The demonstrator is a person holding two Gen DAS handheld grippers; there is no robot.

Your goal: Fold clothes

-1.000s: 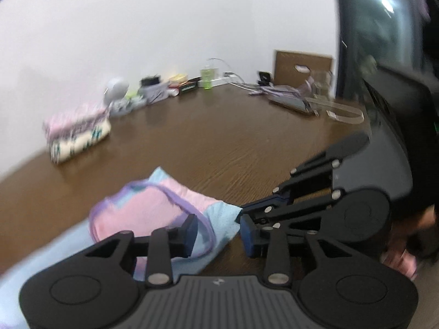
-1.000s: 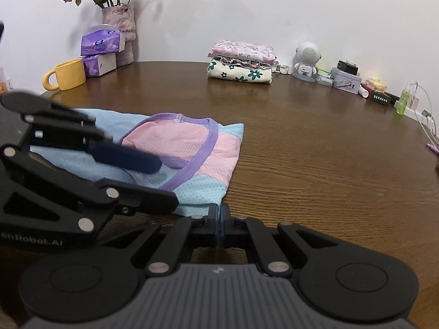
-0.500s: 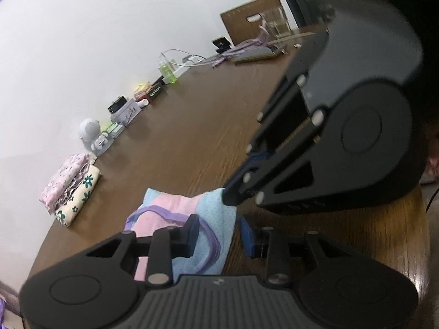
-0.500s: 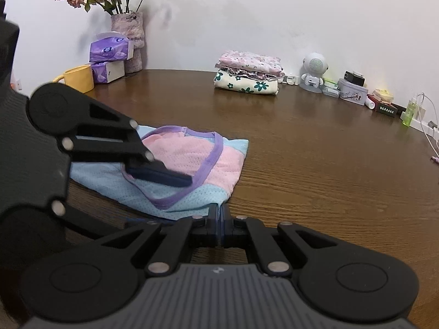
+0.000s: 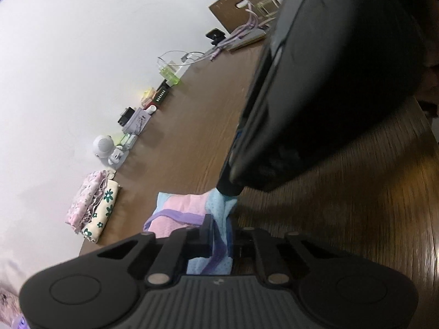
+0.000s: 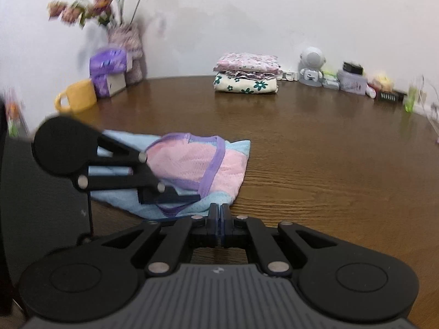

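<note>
A light-blue and pink garment (image 6: 197, 164) with purple trim lies flat on the brown table (image 6: 329, 164). My right gripper (image 6: 221, 216) is shut at the garment's near corner, and in the left wrist view that corner rises in a peak to the right gripper's tip (image 5: 229, 187). My left gripper (image 5: 222, 233) is tilted on its side, with the garment's (image 5: 181, 208) blue edge and purple trim pinched between its fingers. From the right wrist view the left gripper (image 6: 175, 196) sits on the near edge, just left of my right gripper.
A stack of folded floral clothes (image 6: 247, 74) sits at the back by the wall. A yellow mug (image 6: 78, 98), a purple tissue pack (image 6: 108, 74) and a flower vase (image 6: 126, 46) stand back left. A white robot figure (image 6: 311, 65) and small items line the back right.
My left gripper has rolled sideways, come down onto the garment's near edge and narrowed its fingers onto the cloth. The right gripper stays shut at the corner.
</note>
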